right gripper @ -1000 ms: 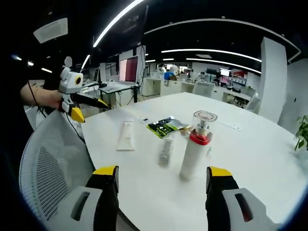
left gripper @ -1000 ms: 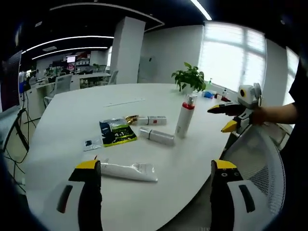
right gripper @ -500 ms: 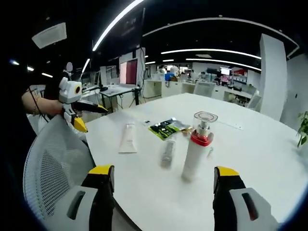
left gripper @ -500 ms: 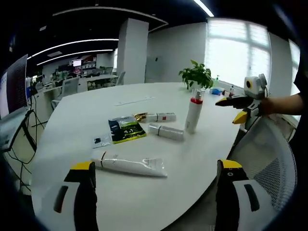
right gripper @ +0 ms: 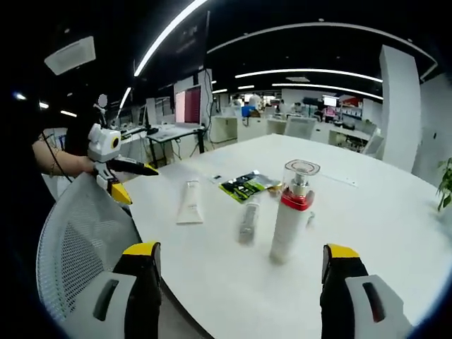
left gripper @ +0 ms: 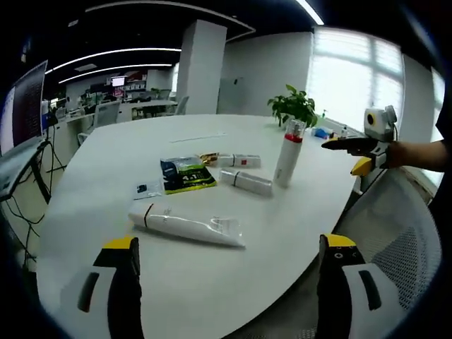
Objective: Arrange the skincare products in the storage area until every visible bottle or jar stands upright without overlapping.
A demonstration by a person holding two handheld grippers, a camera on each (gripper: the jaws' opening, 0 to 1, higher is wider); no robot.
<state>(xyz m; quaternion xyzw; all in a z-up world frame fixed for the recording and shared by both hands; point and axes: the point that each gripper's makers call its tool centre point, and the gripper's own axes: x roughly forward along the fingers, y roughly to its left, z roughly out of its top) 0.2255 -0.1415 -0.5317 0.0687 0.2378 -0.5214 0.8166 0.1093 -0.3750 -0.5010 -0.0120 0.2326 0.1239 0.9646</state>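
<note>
Both tools, left (left gripper: pixel 226 244) and right (right gripper: pixel 240 247), gape wide, holding nothing. On the worktop (left gripper: pixel 106 152) one bottle (right gripper: pixel 289 219) stands; a tube (left gripper: pixel 185 224) lies flat.

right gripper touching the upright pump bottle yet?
Apart. In the right gripper view the right gripper is open, and bare table shows between its jaws and the pump bottle, which stands free farther out.
</note>
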